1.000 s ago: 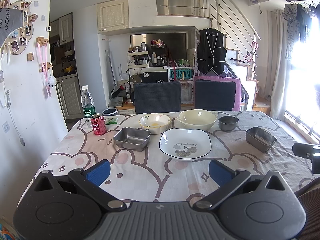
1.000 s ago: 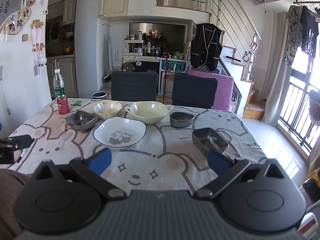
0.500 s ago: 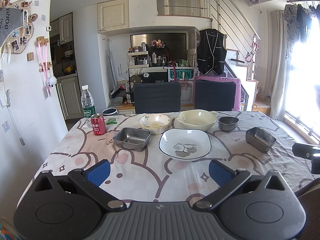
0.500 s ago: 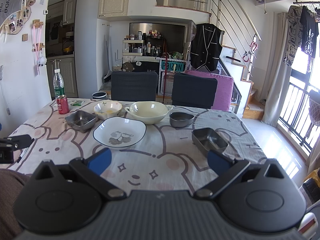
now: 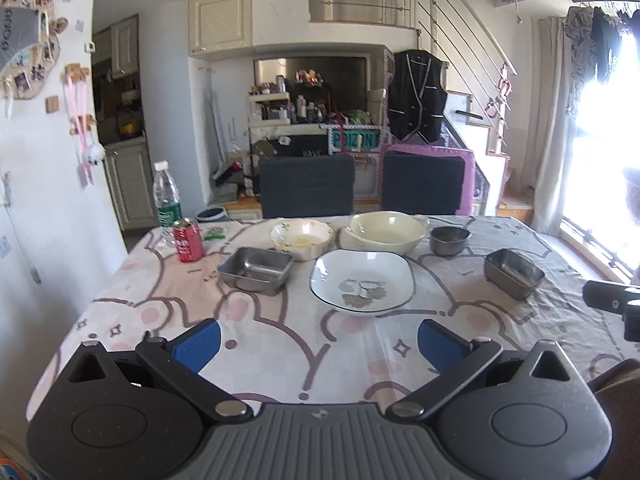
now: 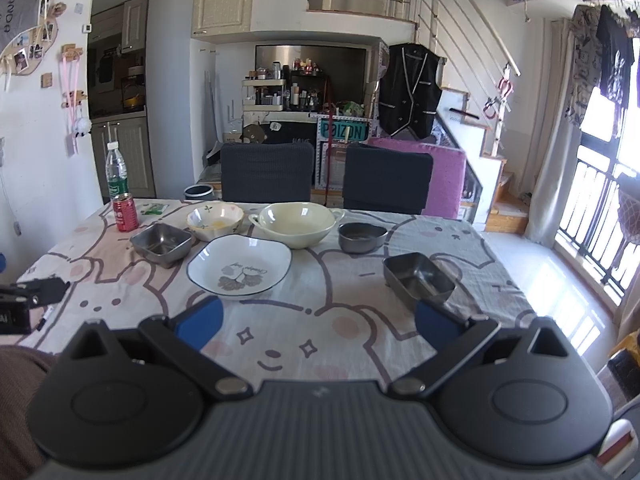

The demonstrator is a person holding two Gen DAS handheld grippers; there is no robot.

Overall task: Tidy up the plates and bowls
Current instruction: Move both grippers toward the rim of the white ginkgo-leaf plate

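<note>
Your left tool (image 5: 318, 338) hangs level over the near edge of the desk (image 5: 280, 344), its blue-padded fingers (image 5: 198, 342) spread wide and holding nothing. Your right tool (image 6: 318, 324) sits the same way — released, empty, pointing straight across the desk, with its right finger just in front of a rectangular steel tray (image 6: 418, 278).

All the dishes are ahead of you on the cartoon-printed tablecloth. Nearest the middle lies the white square plate with a dark rim and leaf print (image 5: 362, 282). To its left is a second rectangular steel tray (image 5: 256, 270). Behind them stand the small cream bowl with a scalloped, flowered rim (image 5: 302, 238) and the large pale-yellow bowl with two handles (image 5: 387, 232), close beside each other. A small round dark metal bowl (image 5: 449, 240) stands to the right of the yellow one, and the other steel tray lies apart, further right.

At the far left corner stand a red drink can (image 5: 187, 240) and a clear plastic water bottle with a green label (image 5: 166, 196). Two dark chairs (image 5: 307, 186) face you — beyond them, a cluttered shelf and a staircase.
</note>
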